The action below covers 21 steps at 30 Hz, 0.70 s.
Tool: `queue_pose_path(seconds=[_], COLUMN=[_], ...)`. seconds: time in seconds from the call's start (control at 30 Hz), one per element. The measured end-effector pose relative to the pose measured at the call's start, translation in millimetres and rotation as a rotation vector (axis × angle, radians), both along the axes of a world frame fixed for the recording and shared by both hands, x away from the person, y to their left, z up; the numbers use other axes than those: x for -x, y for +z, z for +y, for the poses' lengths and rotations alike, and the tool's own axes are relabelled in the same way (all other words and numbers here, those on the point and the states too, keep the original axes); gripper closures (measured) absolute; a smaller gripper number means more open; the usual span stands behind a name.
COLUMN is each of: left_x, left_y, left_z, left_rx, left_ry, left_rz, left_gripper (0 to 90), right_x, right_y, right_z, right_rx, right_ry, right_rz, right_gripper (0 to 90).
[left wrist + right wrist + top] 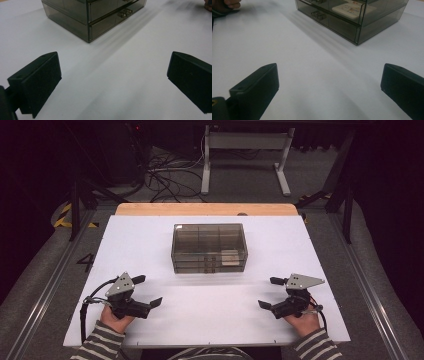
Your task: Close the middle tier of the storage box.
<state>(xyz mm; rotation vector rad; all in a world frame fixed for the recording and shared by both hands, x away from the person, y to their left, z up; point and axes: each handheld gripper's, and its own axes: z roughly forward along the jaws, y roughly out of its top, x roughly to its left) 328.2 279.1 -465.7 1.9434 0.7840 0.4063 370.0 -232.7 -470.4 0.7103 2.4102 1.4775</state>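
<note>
A smoky transparent drawer box (209,247) stands in the middle of the white table (150,240), its drawer fronts with small handles facing the person. A pale flat item (353,10) lies inside a drawer on the box's right side. My left gripper (148,290) rests near the front left of the table, open and empty, with the box (92,17) ahead of its jaws. At the front right, my right gripper (271,292) is also open and holds nothing; the box (357,20) lies ahead and to its right.
A wooden strip (205,209) runs along the table's far edge. Beyond it stand a white metal frame (245,155) and cables (165,177) on the floor. Hands in striped sleeves hold both grippers at the near edge.
</note>
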Motion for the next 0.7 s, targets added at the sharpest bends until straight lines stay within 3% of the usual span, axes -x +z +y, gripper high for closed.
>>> queue_pose_path(seconds=[0.7], left_x=[0.2], left_y=[1.5], left_z=[3.3], left_rx=[0.007], left_ry=[0.024], left_rz=[-0.006], left_gripper=[0.2], right_x=[0.7], right_y=[0.4], right_z=[0.2], right_rx=[0.001], right_ry=[-0.001], right_rz=[-0.008], right_gripper=[2.2])
